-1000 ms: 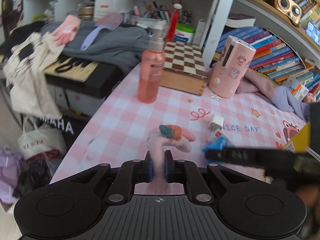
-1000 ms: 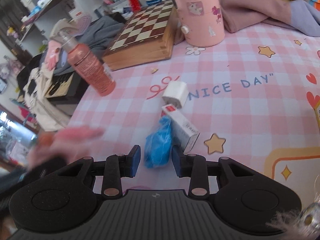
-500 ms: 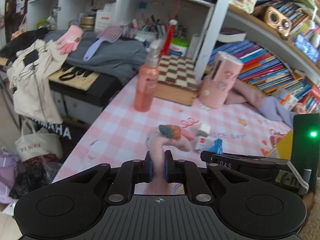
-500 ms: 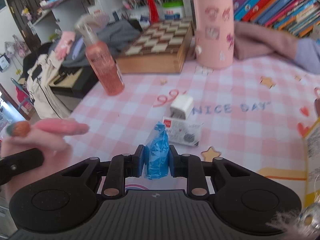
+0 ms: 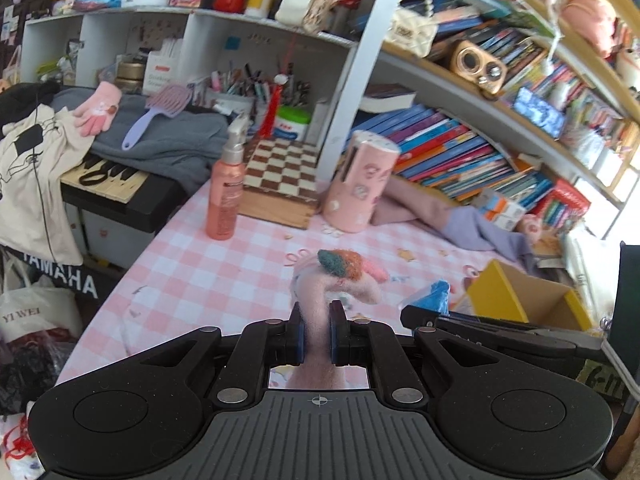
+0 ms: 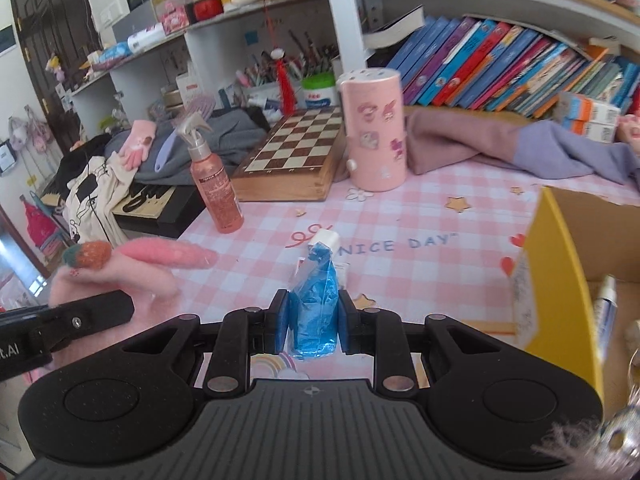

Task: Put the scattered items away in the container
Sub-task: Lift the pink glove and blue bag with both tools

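My left gripper [image 5: 316, 336] is shut on a pink felt toy [image 5: 320, 304] with a strawberry on its head, held above the pink checked tablecloth [image 5: 192, 264]. The same toy [image 6: 132, 268] shows at the left of the right wrist view. My right gripper [image 6: 312, 316] is shut on a blue foil packet [image 6: 314, 304], also lifted off the table. That packet [image 5: 434, 294] pokes up beside the left gripper. A yellow cardboard box [image 6: 560, 264] stands open at the right with a small white bottle [image 6: 606, 312] inside. A white charger [image 6: 325, 238] and a small box lie on the cloth behind the packet.
A pink spray bottle [image 6: 212, 188], a wooden chessboard box [image 6: 292, 160] and a pink sticker-covered canister [image 6: 374, 132] stand toward the back of the table. Pink and purple cloth [image 6: 520, 148] lies before the bookshelf. A keyboard with clothes sits left of the table edge [image 5: 120, 292].
Both grippers rose and pulled back from the table. The right gripper closed on the blue packet and lifted it off the cloth. The yellow box came into view at the right.
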`<control>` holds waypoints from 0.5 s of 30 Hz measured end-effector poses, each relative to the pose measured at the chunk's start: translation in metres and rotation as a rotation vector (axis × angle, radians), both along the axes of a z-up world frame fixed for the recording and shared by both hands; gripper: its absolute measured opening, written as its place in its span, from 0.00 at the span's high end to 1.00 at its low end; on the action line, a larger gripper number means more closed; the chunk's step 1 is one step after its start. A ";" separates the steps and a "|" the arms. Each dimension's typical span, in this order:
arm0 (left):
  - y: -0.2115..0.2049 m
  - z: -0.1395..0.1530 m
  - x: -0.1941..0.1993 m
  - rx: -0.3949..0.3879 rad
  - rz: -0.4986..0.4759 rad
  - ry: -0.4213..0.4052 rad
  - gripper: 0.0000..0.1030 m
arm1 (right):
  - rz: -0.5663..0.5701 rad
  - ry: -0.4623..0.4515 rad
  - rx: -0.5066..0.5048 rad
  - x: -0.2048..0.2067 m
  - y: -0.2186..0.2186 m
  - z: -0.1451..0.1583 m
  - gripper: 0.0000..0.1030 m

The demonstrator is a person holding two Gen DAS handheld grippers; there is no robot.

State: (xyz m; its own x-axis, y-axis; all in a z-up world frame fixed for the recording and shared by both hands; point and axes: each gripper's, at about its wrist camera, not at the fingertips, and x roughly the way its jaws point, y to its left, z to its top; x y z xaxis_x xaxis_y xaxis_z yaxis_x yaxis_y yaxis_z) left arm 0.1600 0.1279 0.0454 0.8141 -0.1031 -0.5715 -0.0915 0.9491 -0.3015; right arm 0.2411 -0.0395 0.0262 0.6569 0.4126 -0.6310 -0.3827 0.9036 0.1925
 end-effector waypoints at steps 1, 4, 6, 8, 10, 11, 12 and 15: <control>-0.002 0.002 -0.005 -0.003 -0.006 -0.008 0.90 | -0.005 -0.006 0.000 -0.007 -0.003 0.002 0.78; -0.008 0.007 -0.024 -0.012 -0.021 -0.031 0.90 | -0.018 -0.016 0.000 -0.029 -0.012 0.007 0.78; -0.011 0.008 -0.038 -0.018 -0.028 -0.042 0.90 | -0.023 -0.020 -0.003 -0.043 -0.016 0.009 0.78; -0.013 0.008 -0.051 -0.026 -0.032 -0.049 0.90 | -0.029 -0.018 -0.005 -0.058 -0.020 0.010 0.78; -0.014 0.008 -0.065 -0.033 -0.034 -0.052 0.90 | -0.030 -0.018 -0.009 -0.073 -0.024 0.011 0.78; -0.015 0.009 -0.072 -0.035 -0.036 -0.054 0.90 | -0.030 -0.020 -0.009 -0.080 -0.025 0.012 0.78; -0.016 0.009 -0.079 -0.037 -0.038 -0.057 0.90 | -0.030 -0.021 -0.008 -0.088 -0.026 0.012 0.78; -0.017 0.010 -0.099 -0.038 -0.041 -0.062 0.90 | -0.030 -0.025 -0.007 -0.111 -0.029 0.013 0.78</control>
